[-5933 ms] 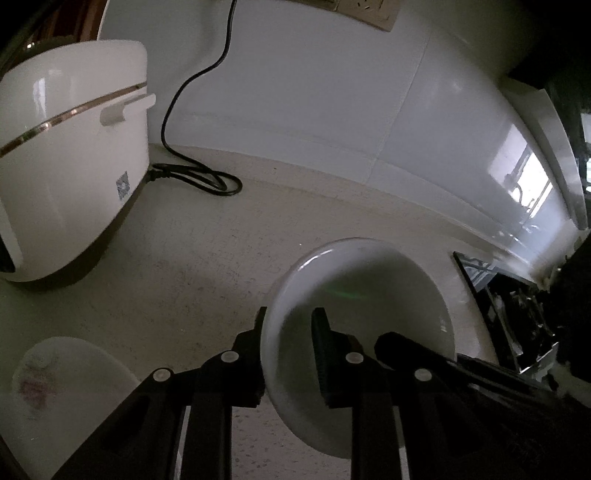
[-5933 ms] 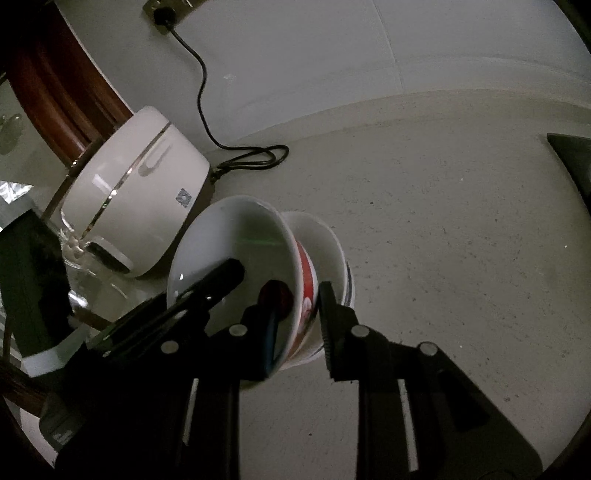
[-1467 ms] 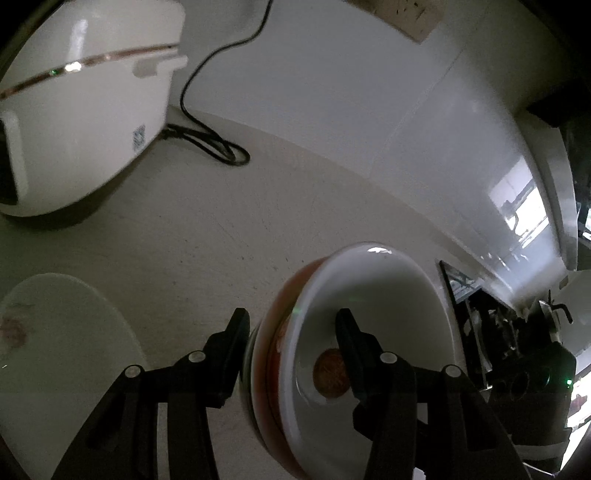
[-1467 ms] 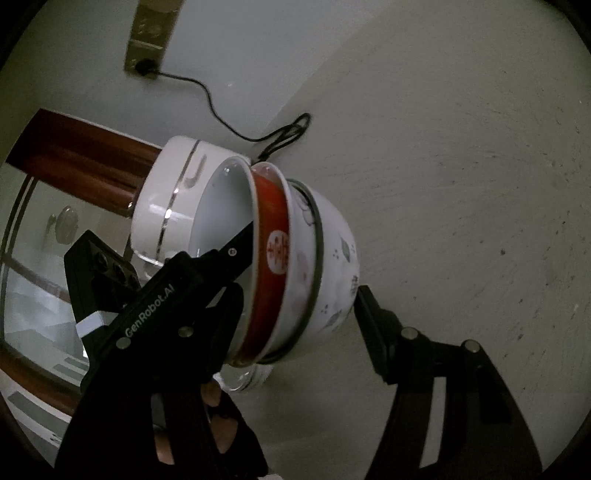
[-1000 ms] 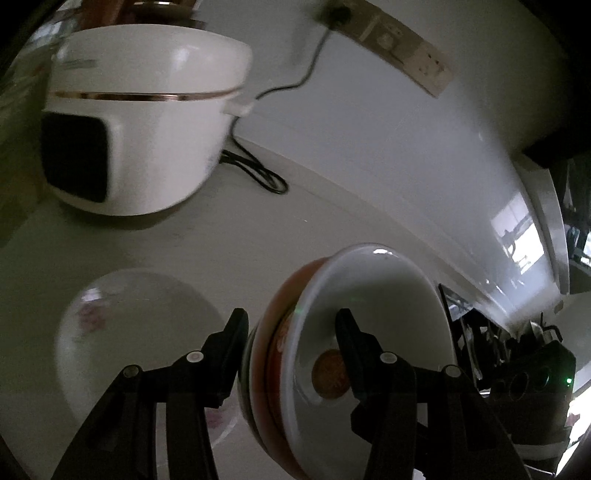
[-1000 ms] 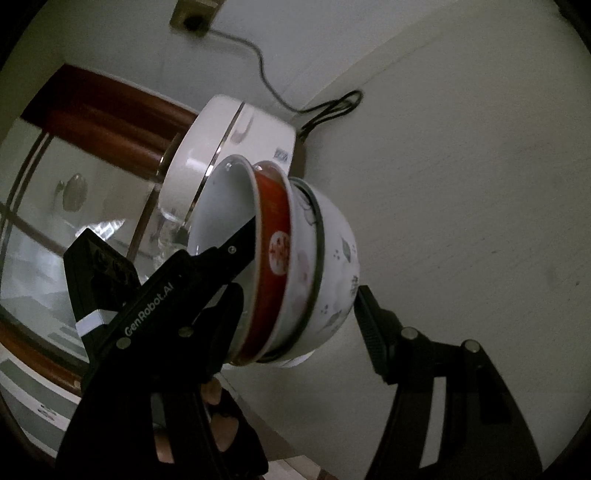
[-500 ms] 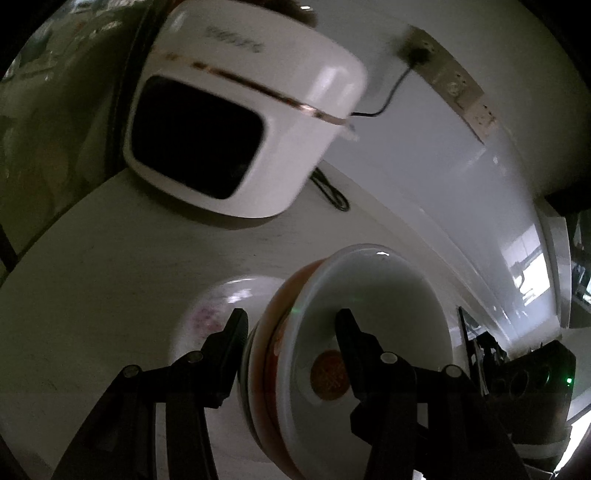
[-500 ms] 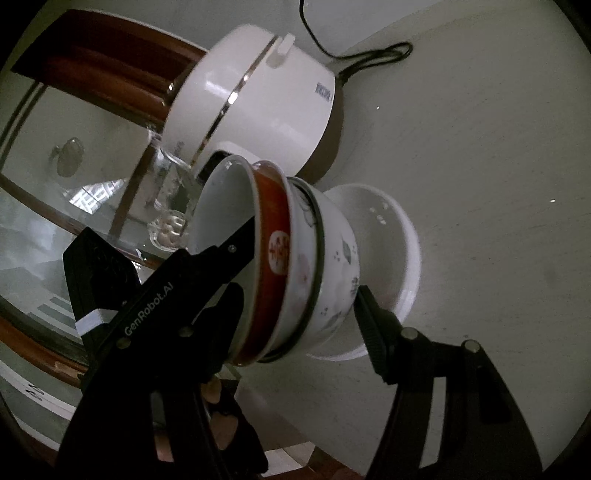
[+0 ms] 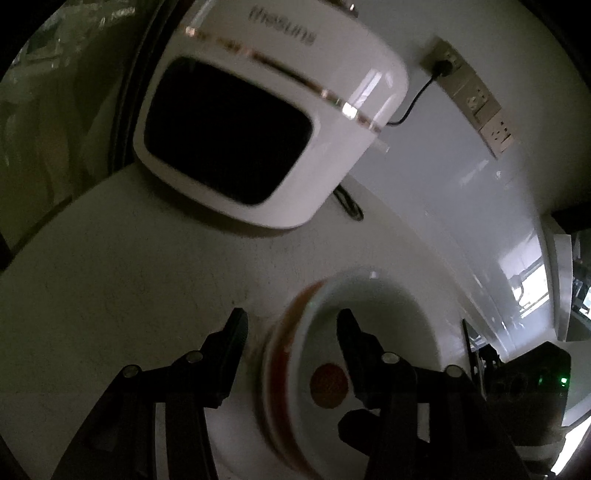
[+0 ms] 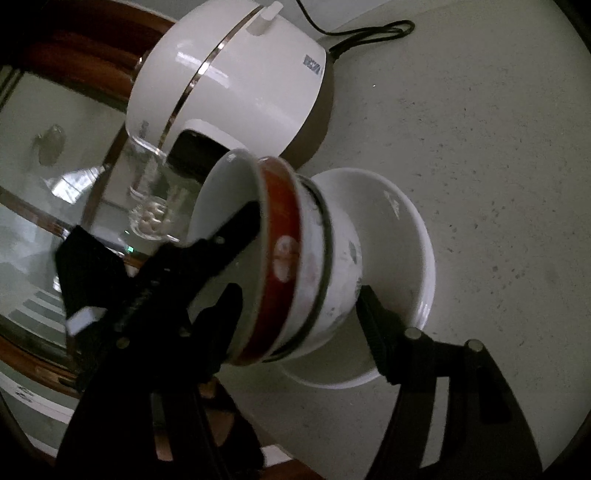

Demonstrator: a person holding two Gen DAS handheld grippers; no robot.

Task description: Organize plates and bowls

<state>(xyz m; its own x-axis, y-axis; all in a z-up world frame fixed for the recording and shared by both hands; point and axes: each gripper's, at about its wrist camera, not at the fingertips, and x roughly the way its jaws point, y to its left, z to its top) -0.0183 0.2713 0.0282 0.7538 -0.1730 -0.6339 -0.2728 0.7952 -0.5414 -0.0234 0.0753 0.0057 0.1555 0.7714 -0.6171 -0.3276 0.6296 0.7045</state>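
rice cooker (image 9: 280, 110) lid lettering, too blurred to read.

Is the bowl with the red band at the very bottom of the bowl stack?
No, in the right wrist view the red-banded bowl sits nested above a white flowered bowl, which is lower in the stack.

A stack of nested bowls (image 10: 295, 258) sits tilted over a shallow plate (image 10: 399, 229) on the counter (image 10: 498, 147), the rice cooker (image 10: 236, 74) just behind them near the wall, its cord (image 10: 369, 29) trailing off behind it along the counter.
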